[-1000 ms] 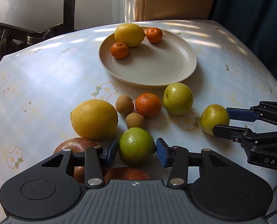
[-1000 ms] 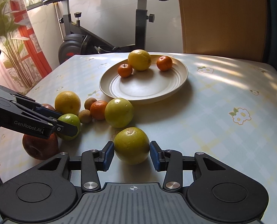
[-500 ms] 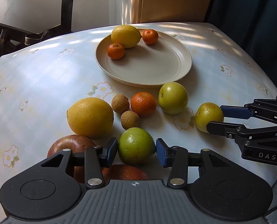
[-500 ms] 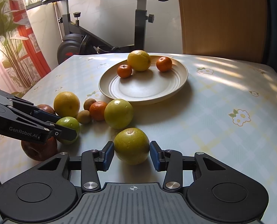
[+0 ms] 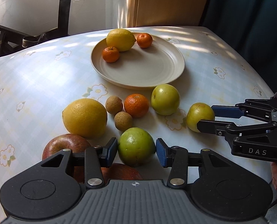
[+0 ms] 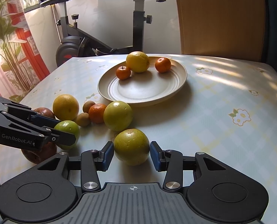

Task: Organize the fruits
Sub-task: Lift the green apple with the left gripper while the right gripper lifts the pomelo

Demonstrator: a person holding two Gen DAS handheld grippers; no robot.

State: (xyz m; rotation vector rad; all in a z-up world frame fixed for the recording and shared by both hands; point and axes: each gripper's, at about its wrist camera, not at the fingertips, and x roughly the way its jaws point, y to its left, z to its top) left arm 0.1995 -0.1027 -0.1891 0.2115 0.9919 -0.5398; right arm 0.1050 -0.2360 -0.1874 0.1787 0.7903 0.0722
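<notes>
Left gripper [image 5: 137, 150] clamped on green apple [image 5: 136, 146]; right gripper [image 6: 132, 154] clamped on yellow-green apple [image 6: 131, 146]; both apples on table [image 5: 45, 78].

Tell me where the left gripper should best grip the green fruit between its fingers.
Across the widest middle of the green fruit, one pad on each side, coming from the near table edge as the left gripper already sits. It is round, so an off-centre pinch would likely slip.

"DAS" on right tool [image 5: 206, 115]; "GenRobot.AI" on left tool [image 6: 67, 128].
</notes>
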